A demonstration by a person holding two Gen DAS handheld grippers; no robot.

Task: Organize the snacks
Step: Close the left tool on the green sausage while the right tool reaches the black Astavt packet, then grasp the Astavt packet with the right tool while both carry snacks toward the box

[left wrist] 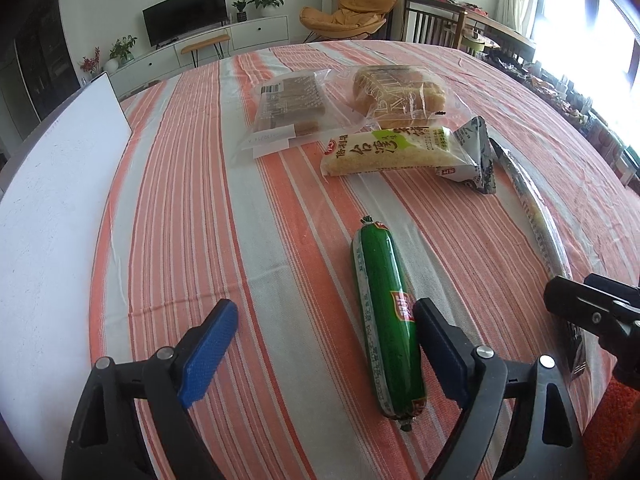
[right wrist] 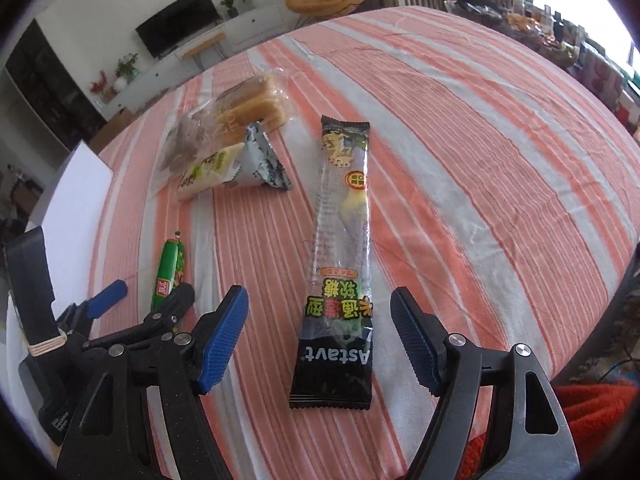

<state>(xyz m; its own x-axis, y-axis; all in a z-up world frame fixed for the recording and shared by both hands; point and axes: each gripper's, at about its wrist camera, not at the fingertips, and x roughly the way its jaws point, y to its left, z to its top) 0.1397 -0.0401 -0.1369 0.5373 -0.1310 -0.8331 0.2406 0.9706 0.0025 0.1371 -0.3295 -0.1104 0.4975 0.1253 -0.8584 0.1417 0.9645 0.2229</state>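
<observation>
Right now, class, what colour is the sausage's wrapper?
Green, with a small red label; the sausage shows best in the left wrist view.

Left gripper (left wrist: 324,344): black plastic frame with triangular cut-outs, silver round screws at finger joints, blue ribbed pads (left wrist: 208,350) on fingers. Right gripper (right wrist: 320,340): same black frame, same silver screws, blue grooved pads (right wrist: 224,340). At 9 o'clock in right wrist view, black upright block bound with beige rubber band (right wrist: 46,346).
</observation>
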